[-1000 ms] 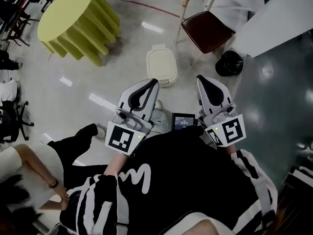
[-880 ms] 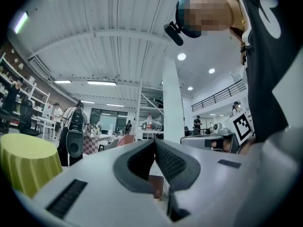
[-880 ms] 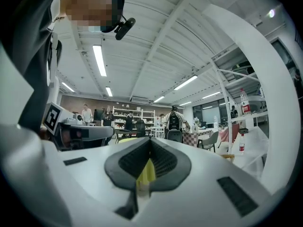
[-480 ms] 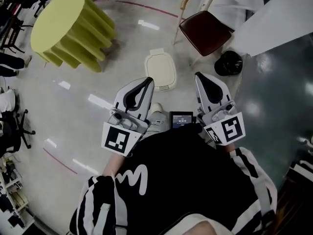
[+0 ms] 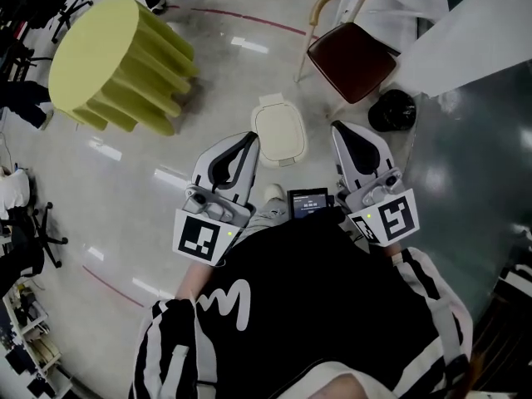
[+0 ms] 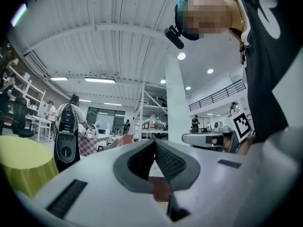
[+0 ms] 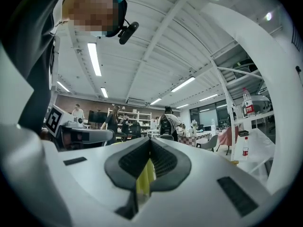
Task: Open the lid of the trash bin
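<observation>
A cream trash bin [image 5: 278,131] stands on the pale floor ahead of me, its lid down. In the head view my left gripper [image 5: 249,138] is held up with its tips just left of the bin. My right gripper [image 5: 339,128] is level with it, a little to the bin's right. Neither touches the bin. Both point forward into the room. The jaws of the left gripper [image 6: 155,141] meet at the tips with nothing between them. The right gripper [image 7: 150,140] is likewise shut and holds nothing. The bin does not show in either gripper view.
A round table with a yellow-green cloth [image 5: 108,56] stands at the far left. A chair with a dark red seat [image 5: 353,48] and a black round object [image 5: 391,109] are beyond the bin to the right. A white-draped table [image 5: 474,32] fills the top right corner.
The head view has shifted, and the bin now sits slightly lower and more between the grippers. The crouching person at lower left is gone from view. Both grippers keep their pose.
</observation>
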`<state>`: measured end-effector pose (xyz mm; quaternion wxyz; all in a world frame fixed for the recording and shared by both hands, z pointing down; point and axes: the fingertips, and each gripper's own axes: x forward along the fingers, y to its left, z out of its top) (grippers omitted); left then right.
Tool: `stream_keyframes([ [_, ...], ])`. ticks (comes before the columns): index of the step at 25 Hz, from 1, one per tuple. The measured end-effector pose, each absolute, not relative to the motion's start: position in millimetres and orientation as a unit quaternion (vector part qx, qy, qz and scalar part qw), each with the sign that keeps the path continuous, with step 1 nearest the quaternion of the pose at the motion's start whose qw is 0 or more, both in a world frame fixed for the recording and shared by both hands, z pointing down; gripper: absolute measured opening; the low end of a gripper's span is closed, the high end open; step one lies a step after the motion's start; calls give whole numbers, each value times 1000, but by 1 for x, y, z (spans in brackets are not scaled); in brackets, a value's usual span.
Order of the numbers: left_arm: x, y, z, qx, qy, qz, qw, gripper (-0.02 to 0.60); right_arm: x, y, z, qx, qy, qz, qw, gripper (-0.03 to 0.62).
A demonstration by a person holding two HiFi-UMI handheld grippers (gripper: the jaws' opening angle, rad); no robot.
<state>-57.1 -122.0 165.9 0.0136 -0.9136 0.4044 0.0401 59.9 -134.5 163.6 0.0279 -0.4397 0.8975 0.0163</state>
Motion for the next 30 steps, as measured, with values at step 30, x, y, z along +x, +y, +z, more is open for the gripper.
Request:
stream_keyframes([
  [30,-41,-155,173,-896,441,49,18,8,86,-164,175,-390,920,36,15,9],
])
